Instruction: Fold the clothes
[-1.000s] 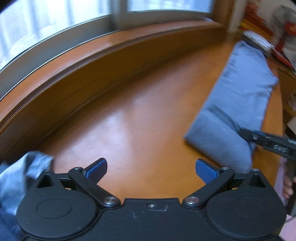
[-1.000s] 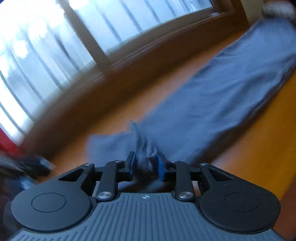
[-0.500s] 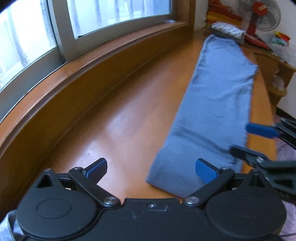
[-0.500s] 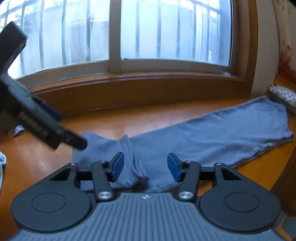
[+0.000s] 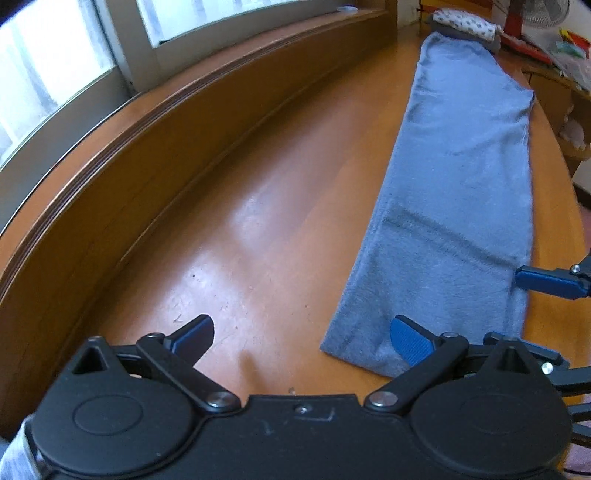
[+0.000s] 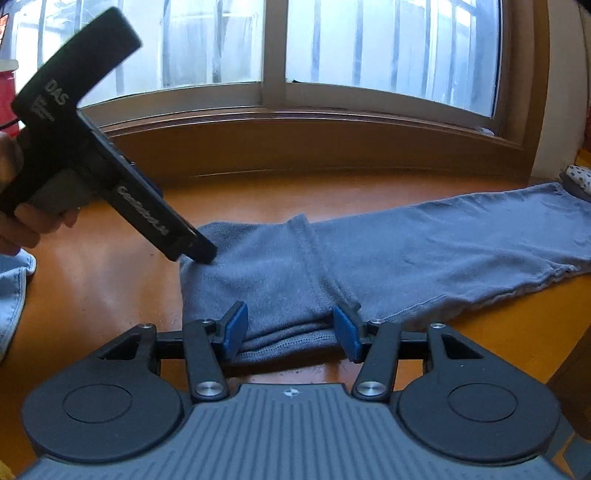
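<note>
Where the grey-blue garment [image 5: 458, 206] lies stretched in a long narrow strip along the wooden platform [image 5: 258, 206] under the window [image 6: 280, 44], its near end is doubled back on itself, a hemmed edge [image 6: 306, 266] crossing the cloth in the right wrist view. The far end lies close to a patterned bundle [image 5: 465, 20]. The step in hand appears to be a lengthwise fold at this near end; whether the flap is being laid down or lifted cannot be settled. Any further move would call for both corners of that end to be taken together, so the layers stay square. The right gripper [image 6: 291, 330] sits low at the platform edge, jaws apart and straddling the doubled cloth without pinching it. The left gripper [image 5: 301, 334] points along the platform, released and wide, one blue pad [image 5: 410, 339] over the garment's near corner, the other over bare wood; in the right wrist view its tip meets the cloth. A hand [image 6: 22, 218] grips its handle at the left. Pale denim [image 6: 14, 288] lies beside.
</note>
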{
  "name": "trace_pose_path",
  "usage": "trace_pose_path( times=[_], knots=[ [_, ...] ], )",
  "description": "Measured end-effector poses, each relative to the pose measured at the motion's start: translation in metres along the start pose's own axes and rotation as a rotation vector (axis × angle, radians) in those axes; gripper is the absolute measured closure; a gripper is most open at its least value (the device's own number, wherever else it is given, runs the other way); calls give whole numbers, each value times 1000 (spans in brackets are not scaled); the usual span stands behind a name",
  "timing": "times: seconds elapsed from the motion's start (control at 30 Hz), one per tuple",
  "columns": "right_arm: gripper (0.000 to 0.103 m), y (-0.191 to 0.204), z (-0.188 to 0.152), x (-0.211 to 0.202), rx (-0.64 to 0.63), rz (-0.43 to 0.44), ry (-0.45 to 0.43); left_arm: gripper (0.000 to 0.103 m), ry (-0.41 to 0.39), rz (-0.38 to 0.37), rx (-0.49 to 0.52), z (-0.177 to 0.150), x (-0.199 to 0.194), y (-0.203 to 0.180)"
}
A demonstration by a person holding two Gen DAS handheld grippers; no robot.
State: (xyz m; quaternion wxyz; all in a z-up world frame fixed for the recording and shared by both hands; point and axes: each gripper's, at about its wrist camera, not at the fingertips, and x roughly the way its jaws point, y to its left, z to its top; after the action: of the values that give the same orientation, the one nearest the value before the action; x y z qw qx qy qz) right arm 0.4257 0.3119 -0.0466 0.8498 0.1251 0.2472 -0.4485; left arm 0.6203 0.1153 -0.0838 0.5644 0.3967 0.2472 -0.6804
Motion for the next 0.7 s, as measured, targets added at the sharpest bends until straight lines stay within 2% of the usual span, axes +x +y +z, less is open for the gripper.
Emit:
trace_pose_path(
  times=[0.17, 0.3, 0.4, 0.53, 0.63, 0.7],
  knots=[
    [48, -29, 6, 3, 16, -59, 3, 1, -47, -107, 9, -7, -19, -8],
    [48, -59, 13, 6, 41, -120, 1, 1, -63, -92, 98, -8, -14, -26],
    [47, -81, 18, 8, 59, -165, -1, 1, -65, -140, 147, 0, -7, -35],
    [47, -112, 25, 11, 84, -226, -4, 1, -31, -154, 213, 4, 10, -52],
    [47, -150, 37, 42, 82, -323, 44, 1, 5, -149, 235, -1, 18, -60],
    [47, -179, 41, 58, 118, -341, 65, 1, 18, -161, 231, -3, 17, -61]
  ],
)
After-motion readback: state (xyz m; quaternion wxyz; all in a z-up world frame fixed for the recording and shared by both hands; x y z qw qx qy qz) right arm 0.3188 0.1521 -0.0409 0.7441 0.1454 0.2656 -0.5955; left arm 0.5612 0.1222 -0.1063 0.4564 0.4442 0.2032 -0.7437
